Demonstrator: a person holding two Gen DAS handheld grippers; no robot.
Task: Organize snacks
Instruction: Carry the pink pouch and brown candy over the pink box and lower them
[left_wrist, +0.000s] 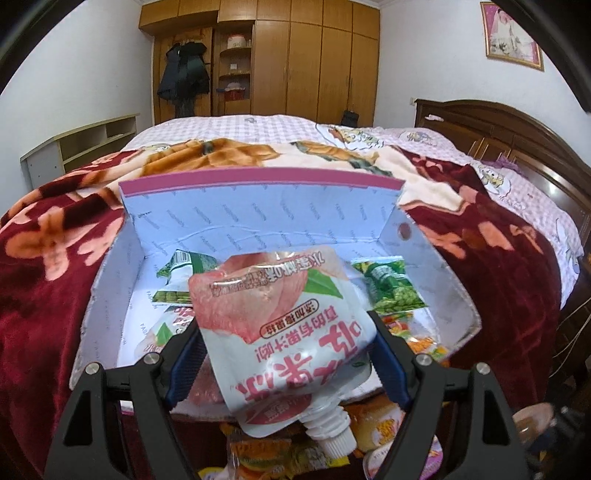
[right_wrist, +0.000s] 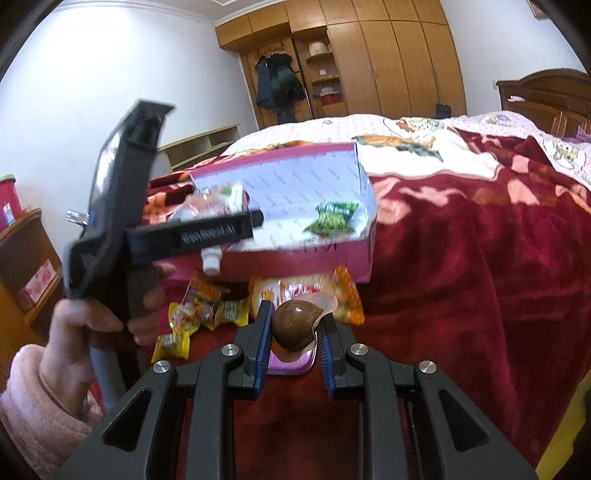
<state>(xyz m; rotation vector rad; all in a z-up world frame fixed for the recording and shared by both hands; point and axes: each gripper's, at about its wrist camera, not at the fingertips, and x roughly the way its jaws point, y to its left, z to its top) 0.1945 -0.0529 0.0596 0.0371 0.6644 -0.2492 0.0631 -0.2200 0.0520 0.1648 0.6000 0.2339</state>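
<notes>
Both wrist views close, angled down across the bed (left_wrist: 480, 229), sharing the open box (left_wrist: 258, 206)

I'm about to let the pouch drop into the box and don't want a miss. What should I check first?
1. Left gripper holds the peach pouch by its sides: ok.
2. Pouch is over the open box: ok.
3. Landing spot: the green packets leave bare floor in between: ok.
4. Pouch cap past the box's near edge: not ok, it hangs outside.
5. Right gripper shut on the brown jelly cup, clear of the box: ok.
6. Box steady on the blanket: cannot tell.
</notes>
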